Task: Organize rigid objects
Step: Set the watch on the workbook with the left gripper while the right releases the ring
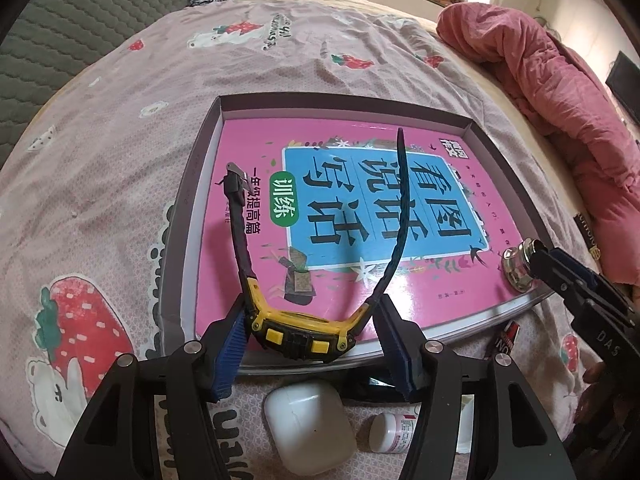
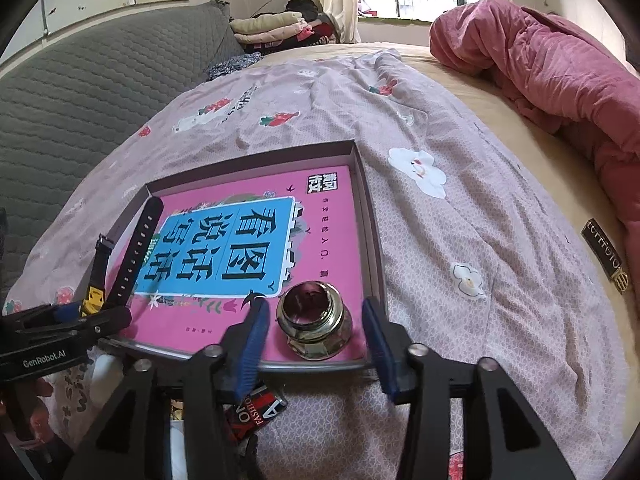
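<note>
My left gripper is shut on a yellow and black watch, gripping its case, with both straps pointing away over the pink book that lies in a shallow box. The watch and left gripper also show in the right wrist view. My right gripper is open, its fingers on both sides of a metal nut that sits on the book's near right corner, apart from both pads. The nut and right gripper also show in the left wrist view.
A white earbud case and a small white bottle lie on the strawberry-print sheet near me. A red and black packet lies below the box edge. A pink quilt is bunched at the right.
</note>
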Available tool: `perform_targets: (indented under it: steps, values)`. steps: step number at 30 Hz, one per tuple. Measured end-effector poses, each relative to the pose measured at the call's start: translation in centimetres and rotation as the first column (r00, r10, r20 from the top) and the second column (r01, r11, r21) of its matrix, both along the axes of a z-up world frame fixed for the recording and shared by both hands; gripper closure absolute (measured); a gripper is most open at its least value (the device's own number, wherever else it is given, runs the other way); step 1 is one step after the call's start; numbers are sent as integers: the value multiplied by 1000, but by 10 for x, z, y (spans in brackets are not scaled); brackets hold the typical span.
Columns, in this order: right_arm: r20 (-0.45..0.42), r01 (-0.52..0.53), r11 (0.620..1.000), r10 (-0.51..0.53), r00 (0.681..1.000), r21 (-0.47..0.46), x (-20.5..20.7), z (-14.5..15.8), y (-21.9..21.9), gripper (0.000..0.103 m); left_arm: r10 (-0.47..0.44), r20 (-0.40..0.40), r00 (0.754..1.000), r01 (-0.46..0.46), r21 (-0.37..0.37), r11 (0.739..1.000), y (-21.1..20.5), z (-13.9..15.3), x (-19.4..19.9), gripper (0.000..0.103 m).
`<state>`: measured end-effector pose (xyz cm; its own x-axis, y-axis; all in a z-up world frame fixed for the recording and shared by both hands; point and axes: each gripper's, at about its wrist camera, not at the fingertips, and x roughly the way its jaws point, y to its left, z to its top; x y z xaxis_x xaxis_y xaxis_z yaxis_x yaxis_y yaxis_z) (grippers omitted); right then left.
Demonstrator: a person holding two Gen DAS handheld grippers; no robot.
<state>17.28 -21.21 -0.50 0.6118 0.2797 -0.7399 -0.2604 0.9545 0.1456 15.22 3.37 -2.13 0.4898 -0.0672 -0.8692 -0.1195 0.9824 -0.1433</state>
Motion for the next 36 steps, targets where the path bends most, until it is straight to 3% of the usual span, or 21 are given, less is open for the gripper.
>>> perform_targets:
  steps: [8, 25, 36]
  values:
    - [24, 3, 1000, -3, 1000, -21, -3, 4, 3, 52, -16, 34, 999, 15, 24, 1000, -1, 8, -1, 35]
    - [63, 6, 1000, -6, 998, 0, -7, 14, 2, 45, 21, 132, 991, -21, -2, 1000, 11, 31, -15, 33]
    - [117, -2, 1000, 4, 993, -19, -18, 24, 2, 45, 37, 130, 991, -37, -1, 999, 14, 42, -36, 33]
